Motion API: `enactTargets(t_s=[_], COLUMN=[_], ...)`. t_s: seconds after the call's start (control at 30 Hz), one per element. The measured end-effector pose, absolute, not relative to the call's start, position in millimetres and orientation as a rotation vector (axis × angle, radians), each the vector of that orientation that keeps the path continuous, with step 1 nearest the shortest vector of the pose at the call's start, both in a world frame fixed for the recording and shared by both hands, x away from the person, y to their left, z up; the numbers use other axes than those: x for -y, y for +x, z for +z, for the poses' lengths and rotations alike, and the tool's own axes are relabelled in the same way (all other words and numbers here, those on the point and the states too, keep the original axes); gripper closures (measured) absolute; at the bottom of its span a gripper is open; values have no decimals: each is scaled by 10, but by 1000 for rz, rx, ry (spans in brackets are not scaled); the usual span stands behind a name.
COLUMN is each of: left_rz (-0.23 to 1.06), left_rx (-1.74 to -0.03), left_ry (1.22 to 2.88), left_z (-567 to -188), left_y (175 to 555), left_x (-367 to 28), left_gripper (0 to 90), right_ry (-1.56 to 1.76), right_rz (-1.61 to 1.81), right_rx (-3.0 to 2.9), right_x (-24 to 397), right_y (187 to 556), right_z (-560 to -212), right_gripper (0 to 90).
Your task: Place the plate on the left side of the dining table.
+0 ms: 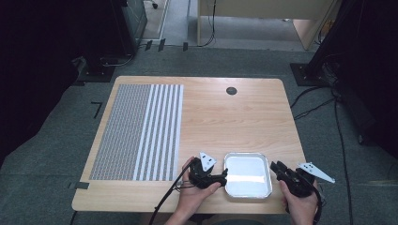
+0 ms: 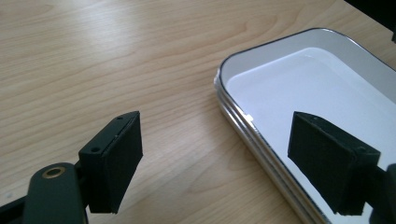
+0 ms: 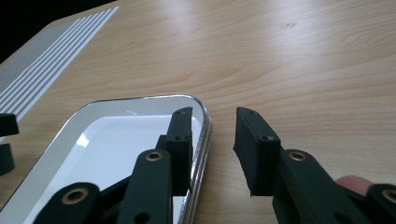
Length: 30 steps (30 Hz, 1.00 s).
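A shallow silver tray with a white floor lies near the table's front edge, between my two grippers. My left gripper is at its left side. In the left gripper view the jaws stand wide apart around the tray's near rim, my left gripper open, one pad on the wood side and one over the white floor. My right gripper is at the tray's right side. There my right gripper is narrower, open astride the rim of the tray, with wood showing between the rim and the outer pad.
A grey and white striped mat covers the table's left part and shows far off as the striped mat. A black round grommet sits at the table's back. The front table edge is just behind both hands.
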<state>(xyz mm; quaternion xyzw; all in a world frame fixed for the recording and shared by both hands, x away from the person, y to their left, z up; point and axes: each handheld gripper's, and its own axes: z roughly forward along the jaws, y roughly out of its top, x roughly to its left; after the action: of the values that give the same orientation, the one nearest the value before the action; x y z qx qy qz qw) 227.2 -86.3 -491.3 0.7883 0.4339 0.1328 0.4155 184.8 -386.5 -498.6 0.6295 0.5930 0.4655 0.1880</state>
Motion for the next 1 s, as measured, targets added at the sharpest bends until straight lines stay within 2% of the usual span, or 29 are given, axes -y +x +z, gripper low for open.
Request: enactTargets(t_s=[0.13,0.17,0.2,0.27,0.3,0.33,0.43,0.47,0.7,1.0], left_rz=[330,331,339,330,320,309,301,289,314,334], left_rx=[-1098,-1094,-1085,-1083,-1085,-1084,-1076,-1060,-1064,-1057], left_ry=[1973,1978,1988,1996,2009,2030,2038,2044,2042,2046], left_z=[-4903,-4902,-4913,-4925,-4938,-4965,-4977,-4983,-4979,-4991], left_y=[2242,2234,2210,2204,2202,2195,2180,2161,2134,2103], left_x=[925,941,977,995,1008,1033,1053,1075,1089,1113], left_gripper=[251,300,465,560,560,625,666,679,738,730], right_ry=[1773,1776,1798,1801,1805,1809,1840,1891,1929,1877], right_rz=[1331,1344,1392,1404,1393,1351,1336,1340,1328,1362], right_rx=[-1695,-1694,-1684,-1684,-1687,-1695,-1699,-1696,-1680,-1682], right_x=[3840,3834,3822,3817,3810,3801,3798,3797,3789,3791], right_y=[1854,1856,1857,1862,1865,1873,1875,1875,1878,1897], right_z=[-5010,-5017,-5026,-5034,-5041,-5060,-5069,-5065,-5071,-5089], right_gripper=[745,762,779,780,781,803,838,875,886,860])
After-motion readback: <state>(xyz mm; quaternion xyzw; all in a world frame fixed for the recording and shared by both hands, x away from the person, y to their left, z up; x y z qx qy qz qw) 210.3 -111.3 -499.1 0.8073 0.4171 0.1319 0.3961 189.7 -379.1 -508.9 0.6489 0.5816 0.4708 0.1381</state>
